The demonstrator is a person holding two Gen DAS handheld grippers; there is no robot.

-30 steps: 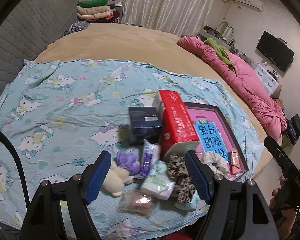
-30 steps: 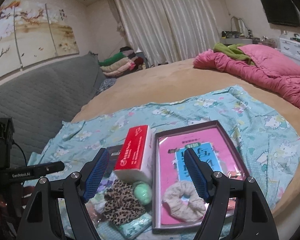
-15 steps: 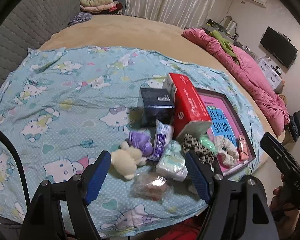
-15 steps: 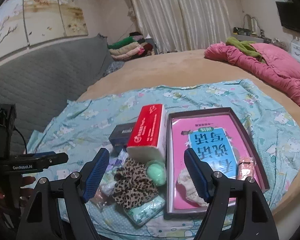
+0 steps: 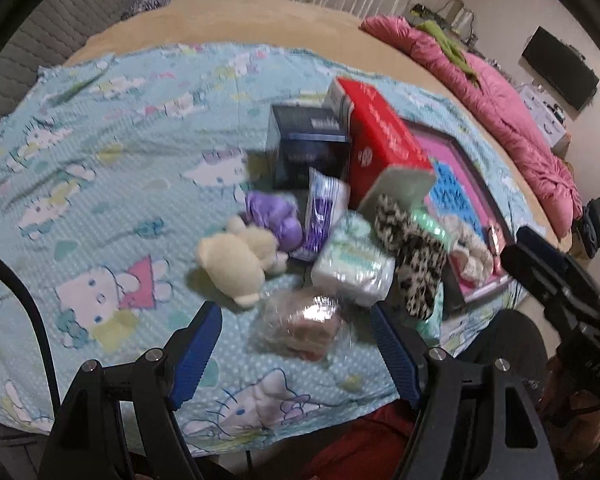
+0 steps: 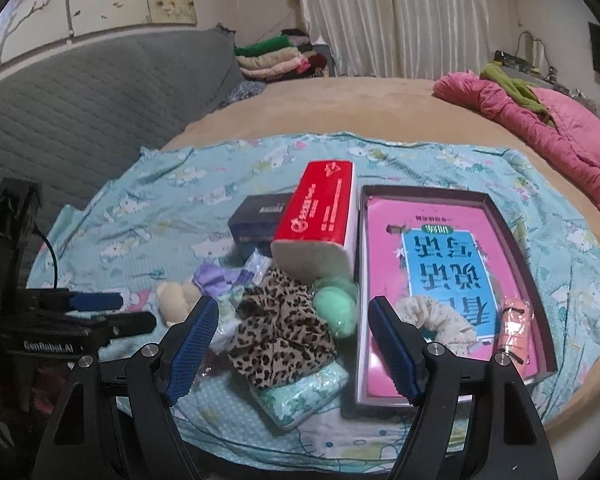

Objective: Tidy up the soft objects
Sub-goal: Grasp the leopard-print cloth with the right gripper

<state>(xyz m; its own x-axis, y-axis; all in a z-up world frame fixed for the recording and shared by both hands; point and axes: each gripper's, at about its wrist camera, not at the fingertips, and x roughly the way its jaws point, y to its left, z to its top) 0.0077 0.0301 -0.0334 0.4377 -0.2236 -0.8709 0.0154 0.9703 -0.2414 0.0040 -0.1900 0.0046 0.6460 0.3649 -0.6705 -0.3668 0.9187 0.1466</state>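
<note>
Left wrist view shows the left gripper (image 5: 296, 354) spread wide and empty above the soft pile (image 5: 320, 248) on the bed; the right gripper (image 6: 290, 344) likewise. Approach stage, apparently: next, descend and pinch the leopard scrunchie (image 6: 280, 332) toward the box (image 6: 520, 240).

Leopard scrunchie (image 6: 282, 336) heaped beside cream plush (image 5: 236, 258), green ball (image 6: 336, 308).

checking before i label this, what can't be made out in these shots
- Left wrist view: motion blur smears the print on the dark box and the clear packet.
- Right wrist view: the leopard scrunchie covers most of the patterned pack; the right tool's finger hides part of the cream scrunchie.
</note>
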